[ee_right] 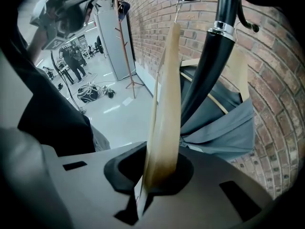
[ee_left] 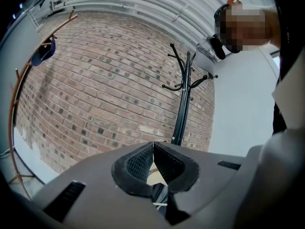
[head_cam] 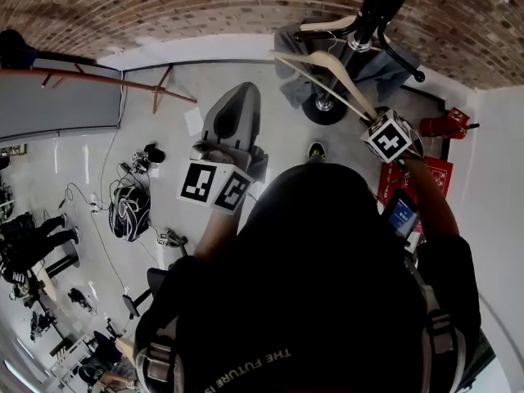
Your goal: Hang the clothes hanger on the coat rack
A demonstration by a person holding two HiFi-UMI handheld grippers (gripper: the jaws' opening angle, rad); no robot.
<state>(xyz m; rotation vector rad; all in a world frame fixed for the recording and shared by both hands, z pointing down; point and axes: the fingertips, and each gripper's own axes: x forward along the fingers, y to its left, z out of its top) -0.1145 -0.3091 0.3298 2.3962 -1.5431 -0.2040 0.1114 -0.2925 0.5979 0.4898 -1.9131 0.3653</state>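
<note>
At the left, the left gripper [ee_left: 153, 150] is pointing level at the room, its jaws pressed together with nothing between them; it is taking no part in the hanging.

Right of it, the right gripper [ee_right: 155, 171] is clenching the lower end of the wooden hanger [ee_right: 167, 104], jaws tight on the wood. The hanger is rising from the jaws toward the black coat rack [ee_right: 217, 56], which is standing against the far right of the scene. In the right gripper view the hanger's metal hook [ee_right: 179, 6] is reaching up to one of the rack's curved arms and seems to be resting over it, though the contact is too small to confirm. So the task is looking nearly finished: the hanger is brought to the rack and its hook is apparently on an arm. What is left, judging from this, is settling the hook, letting go and drawing the gripper away. A grey garment [ee_right: 224, 128] is hanging on another hanger on the rack's far side.

The floor [head_cam: 98, 162] is pale and glossy, with cables and a helmet [head_cam: 129, 211] lying at the left. A brick wall [ee_left: 109, 89] is running along the far side, with a thin copper-coloured stand [ee_left: 12, 123] at its left, and a red fire extinguisher [head_cam: 444, 124] is sitting at the right, near the rack.
</note>
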